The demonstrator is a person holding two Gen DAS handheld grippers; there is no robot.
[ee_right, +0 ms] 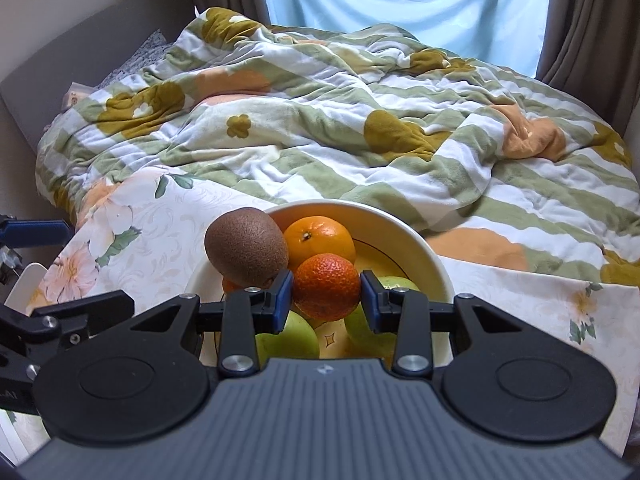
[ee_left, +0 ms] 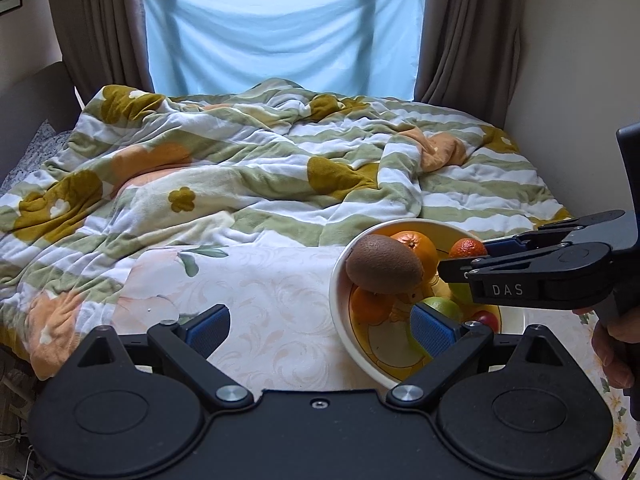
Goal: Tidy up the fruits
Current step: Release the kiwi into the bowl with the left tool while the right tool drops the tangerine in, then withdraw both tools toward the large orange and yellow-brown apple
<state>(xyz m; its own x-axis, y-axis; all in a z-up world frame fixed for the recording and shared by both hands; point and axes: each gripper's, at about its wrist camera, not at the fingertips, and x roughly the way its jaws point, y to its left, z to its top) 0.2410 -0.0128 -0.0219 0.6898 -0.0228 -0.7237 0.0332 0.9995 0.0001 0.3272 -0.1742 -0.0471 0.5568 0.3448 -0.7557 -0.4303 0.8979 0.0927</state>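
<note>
Right gripper (ee_right: 326, 298): my blue pads bracket the small dark-orange mandarin (ee_right: 327, 286); the left pad touches its skin, the right pad sits at or just off it, so I cannot tell whether the grip is fully made.
Left gripper (ee_left: 320, 330): I hold it wide apart and empty, its right pad over the near rim of the bowl (ee_left: 340, 308), its left pad over the floral tablecloth (ee_left: 276, 300).
Mandarin position: in the bowl, on top of the pile, resting on the green apples (ee_right: 288, 338) below it.
Kiwi (ee_right: 246, 246): perched high at the bowl's left edge, touching the larger orange (ee_right: 320, 238) and lying just beside my right gripper's left finger.
Risk 1, kiwi dislodged: I judge this the likeliest fault; a sideways drift of my left finger, or the removal of the mandarin's support, may roll the kiwi over the rim onto the cloth.
Risk 2, slip: the mandarin is round and the pads meet it near its widest line; a light squeeze may let it rotate out and drop into the pile.
Risk 3, bruising: too hard a squeeze may split soft peel.
Risk 4, collision: in the left wrist view my two tools are close over the bowl; a careless lift may knock one against the other.
Risk 5, bowl shift: the bowl stands on loose cloth near the rumpled blanket (ee_left: 240, 168); a push on its rim may slide it.
</note>
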